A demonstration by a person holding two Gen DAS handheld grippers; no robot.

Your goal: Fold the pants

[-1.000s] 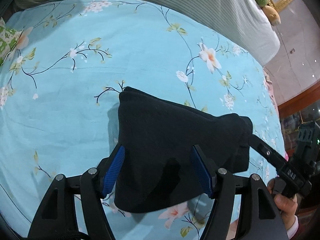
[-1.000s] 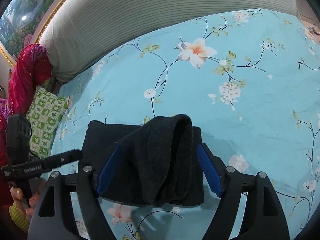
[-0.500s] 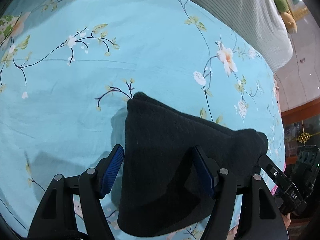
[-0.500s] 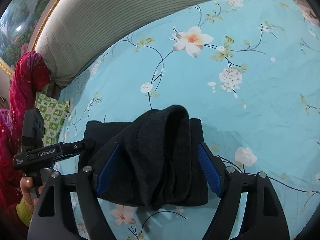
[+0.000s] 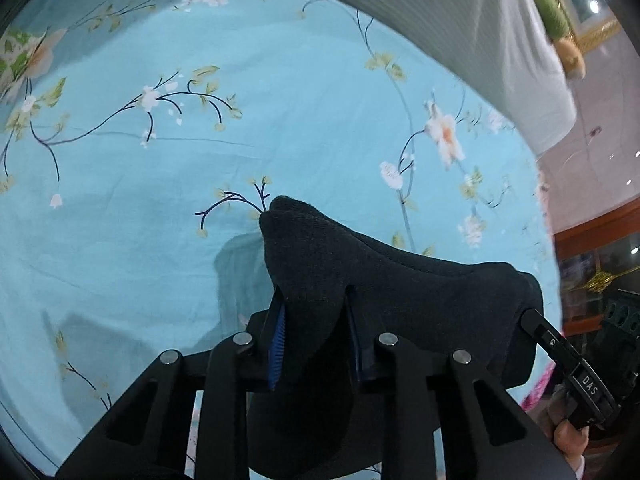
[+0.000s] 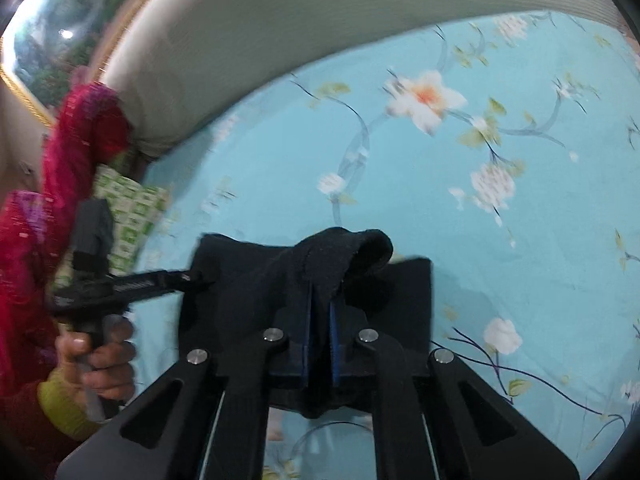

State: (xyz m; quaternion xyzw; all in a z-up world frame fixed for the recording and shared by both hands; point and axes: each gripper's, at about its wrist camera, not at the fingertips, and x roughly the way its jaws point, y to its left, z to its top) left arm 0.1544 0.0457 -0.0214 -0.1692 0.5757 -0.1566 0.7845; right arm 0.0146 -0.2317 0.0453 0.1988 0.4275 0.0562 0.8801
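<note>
Both tools clamped now, jaws just closed from wide onto the black pants (image 5: 420,300). Left tool (image 5: 316,320) pinching a thick fold at one end of the bundle, blue pads narrow with dark cloth bunched up between them. Right tool (image 6: 320,320) nipped nearly flat on a ridge of fabric at the other end, seen in the left wrist view as a black finger (image 5: 560,352) biting the far corner. Pants already folded into a compact dark block, lying on the blue flowered bedsheet (image 5: 200,140), striped bedding (image 6: 280,40) behind, green checked cushion (image 6: 132,208) off to the side. Left hand (image 6: 96,356) wrapped round its handle in the right wrist view.

Step in hand, by the look of it: lifting one edge to carry it over for another fold. Best done by raising both ends together and level, keeping the cloth taut between the two grips so the middle does not sag. Worth checking that every layer is caught, not only the top one, or the lower folds will slide loose. Then over in one arc, edge laid to edge, released only once flat.
</note>
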